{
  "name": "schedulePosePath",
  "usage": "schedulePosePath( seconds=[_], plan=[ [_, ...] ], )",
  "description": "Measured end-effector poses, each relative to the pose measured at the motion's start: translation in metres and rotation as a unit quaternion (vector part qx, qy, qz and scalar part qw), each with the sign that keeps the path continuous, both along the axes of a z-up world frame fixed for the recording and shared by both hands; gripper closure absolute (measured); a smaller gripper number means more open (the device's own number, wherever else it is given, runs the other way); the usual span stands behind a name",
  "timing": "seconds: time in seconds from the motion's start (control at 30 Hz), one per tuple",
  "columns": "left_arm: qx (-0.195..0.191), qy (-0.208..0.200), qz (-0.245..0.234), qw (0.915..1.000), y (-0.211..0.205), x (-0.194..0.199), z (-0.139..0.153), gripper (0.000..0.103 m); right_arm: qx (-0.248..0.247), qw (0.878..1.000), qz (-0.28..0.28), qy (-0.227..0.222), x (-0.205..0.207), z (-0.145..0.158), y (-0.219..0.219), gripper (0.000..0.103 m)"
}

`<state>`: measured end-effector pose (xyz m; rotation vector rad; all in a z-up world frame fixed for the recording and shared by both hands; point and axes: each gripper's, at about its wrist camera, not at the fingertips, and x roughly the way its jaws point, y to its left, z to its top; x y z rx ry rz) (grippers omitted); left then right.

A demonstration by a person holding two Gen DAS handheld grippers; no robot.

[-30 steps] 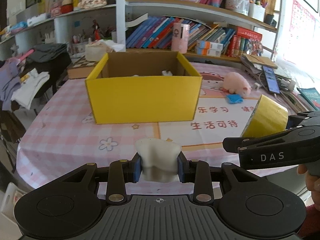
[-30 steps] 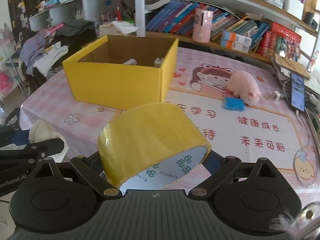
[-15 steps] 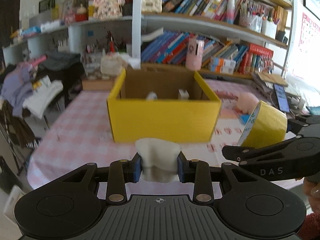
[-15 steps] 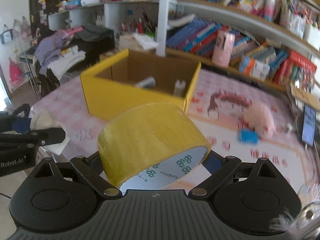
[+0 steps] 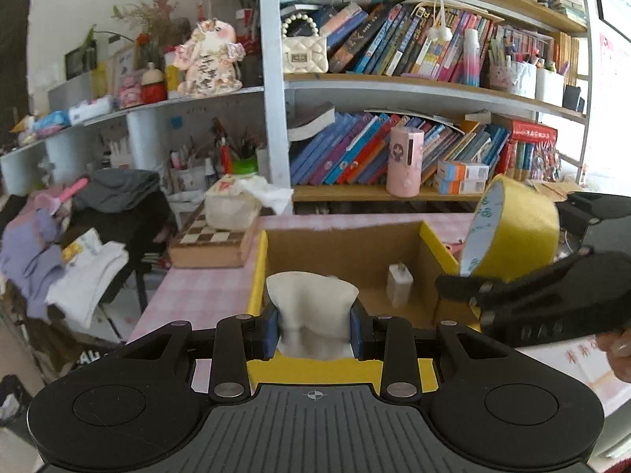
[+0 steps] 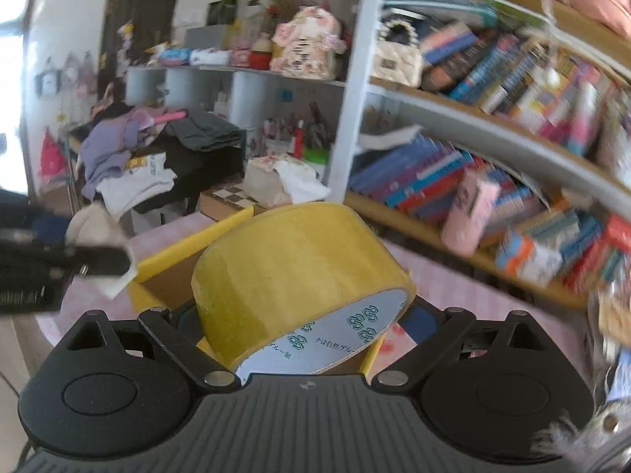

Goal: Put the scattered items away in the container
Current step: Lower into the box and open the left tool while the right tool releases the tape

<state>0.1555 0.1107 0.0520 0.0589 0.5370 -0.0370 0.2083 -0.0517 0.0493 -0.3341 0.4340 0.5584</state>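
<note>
Between the left tool's (image 5: 314,329) blue pads sits a white crumpled cloth (image 5: 311,311), pinched tight, held over the near yellow rim of the open cardboard box (image 5: 347,250). Ahead of it, inside the box, a white charger plug (image 5: 399,285) stands on the brown floor with bare room around it. Off to its right, the right tool (image 6: 301,317) clamps a yellow tape roll (image 6: 292,272) above the box's right wall; green print marks the roll's pale core, while the lettering on the tool's side is too blurred to read.
</note>
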Motion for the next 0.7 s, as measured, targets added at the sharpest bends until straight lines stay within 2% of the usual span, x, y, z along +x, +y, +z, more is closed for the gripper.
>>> schedulePosePath(
  seconds=[0.2,0.37,0.5,0.6,0.7],
  plan=[
    [0.03,0.031,-0.032,0.9986,-0.006,0.064,-0.01,0.07,-0.082,0.995,0.064,0.014,0.059,-0.024,0.026,0.007],
    [0.048,0.087,-0.054,0.9936,-0.011,0.109,-0.038,0.07,-0.156,0.98,0.115,0.039,0.094,-0.056,0.052,0.006],
    [0.065,0.121,-0.068,0.9882,-0.016,0.132,-0.058,0.07,-0.155,0.974,0.141,0.091,0.111,-0.064,0.06,0.006],
    [0.07,0.138,-0.075,0.9851,-0.014,0.146,-0.066,0.07,-0.178,0.971,0.135,0.09,0.12,-0.07,0.064,0.006],
    [0.076,0.152,-0.083,0.9821,-0.016,0.155,-0.072,0.07,-0.182,0.968,0.128,0.116,0.131,-0.078,0.062,0.006]
  ],
)
